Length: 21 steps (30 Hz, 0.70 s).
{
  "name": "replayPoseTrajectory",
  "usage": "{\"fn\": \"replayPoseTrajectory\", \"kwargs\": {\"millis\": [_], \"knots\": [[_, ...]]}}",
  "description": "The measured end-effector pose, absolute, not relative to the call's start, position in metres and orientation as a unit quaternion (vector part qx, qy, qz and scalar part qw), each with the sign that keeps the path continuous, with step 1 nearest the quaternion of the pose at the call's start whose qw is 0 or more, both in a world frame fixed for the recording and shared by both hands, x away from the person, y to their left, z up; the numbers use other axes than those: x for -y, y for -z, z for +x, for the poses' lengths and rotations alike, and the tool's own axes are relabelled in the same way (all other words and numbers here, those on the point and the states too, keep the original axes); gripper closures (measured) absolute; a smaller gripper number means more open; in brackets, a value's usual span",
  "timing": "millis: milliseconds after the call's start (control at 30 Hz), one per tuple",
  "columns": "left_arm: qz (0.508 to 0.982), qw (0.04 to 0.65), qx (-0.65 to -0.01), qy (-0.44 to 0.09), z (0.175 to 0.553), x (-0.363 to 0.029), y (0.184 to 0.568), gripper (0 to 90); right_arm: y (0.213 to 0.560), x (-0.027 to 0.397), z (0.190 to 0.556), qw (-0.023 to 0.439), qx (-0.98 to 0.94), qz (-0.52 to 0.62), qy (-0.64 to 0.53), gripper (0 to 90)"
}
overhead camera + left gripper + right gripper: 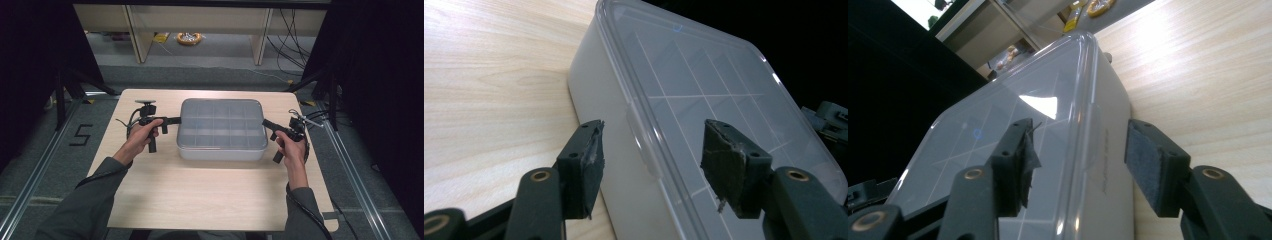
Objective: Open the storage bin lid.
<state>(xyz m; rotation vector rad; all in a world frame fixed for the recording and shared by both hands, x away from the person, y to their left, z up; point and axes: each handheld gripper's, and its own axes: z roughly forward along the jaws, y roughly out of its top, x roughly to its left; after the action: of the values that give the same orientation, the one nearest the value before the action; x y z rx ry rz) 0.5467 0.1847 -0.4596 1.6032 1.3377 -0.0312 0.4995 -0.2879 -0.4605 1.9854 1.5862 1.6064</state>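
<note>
A pale, rounded-corner plastic box (221, 130) sits at the centre of the high view, on a light wood table (200, 195), slightly toward the table's far half. Its clear lid (221, 122) is on, and through it a grid of white dividers shows, splitting the inside into many small rectangular cells; what the cells hold cannot be made out. The walls are milky white and smooth, and the lid has a raised rim running round its edge. In the left gripper view a small tab on the lid (642, 145) juts over the box's side wall, in the middle of the frame. The left gripper (176, 120) comes in from the left of the high view, held by the left hand (141, 137), its tips at the box's left end; in its own view its jaws stand spread, one on each side of the lid edge, not touching it. The right gripper (265, 122), in the right hand (291, 150), reaches the box's right end; its jaws are likewise apart, straddling the lid rim (1083, 125), with one pad over the lid and the other beside the wall.
</note>
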Motion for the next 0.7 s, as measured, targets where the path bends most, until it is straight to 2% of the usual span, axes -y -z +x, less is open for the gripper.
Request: {"fn": "replayPoseTrajectory", "kwargs": {"millis": [67, 100, 233, 433, 700], "knots": [[0.667, 0.501, -0.552, 0.009, 0.55, -0.182, 0.459, 41.7, 0.461, 0.285, 0.504, 0.078, -0.537, 0.652, -0.53, 48.7], [0.666, 0.5, -0.553, 0.005, 0.551, -0.18, 0.459, 41.4, 0.459, 0.281, 0.504, 0.061, -0.532, 0.66, -0.527, 49.4], [0.672, 0.496, -0.551, 0.004, 0.554, -0.173, 0.459, 43.7, 0.459, 0.274, 0.51, 0.084, -0.547, 0.648, -0.523, 50.0], [0.685, 0.484, -0.544, 0.009, 0.554, -0.162, 0.465, 48.4, 0.463, 0.273, 0.514, 0.08, -0.538, 0.662, -0.515, 53.6], [0.678, 0.485, -0.552, 0.004, 0.551, -0.162, 0.463, 51.0, 0.46, 0.269, 0.511, 0.07, -0.507, 0.682, -0.521, 59.0]]}}
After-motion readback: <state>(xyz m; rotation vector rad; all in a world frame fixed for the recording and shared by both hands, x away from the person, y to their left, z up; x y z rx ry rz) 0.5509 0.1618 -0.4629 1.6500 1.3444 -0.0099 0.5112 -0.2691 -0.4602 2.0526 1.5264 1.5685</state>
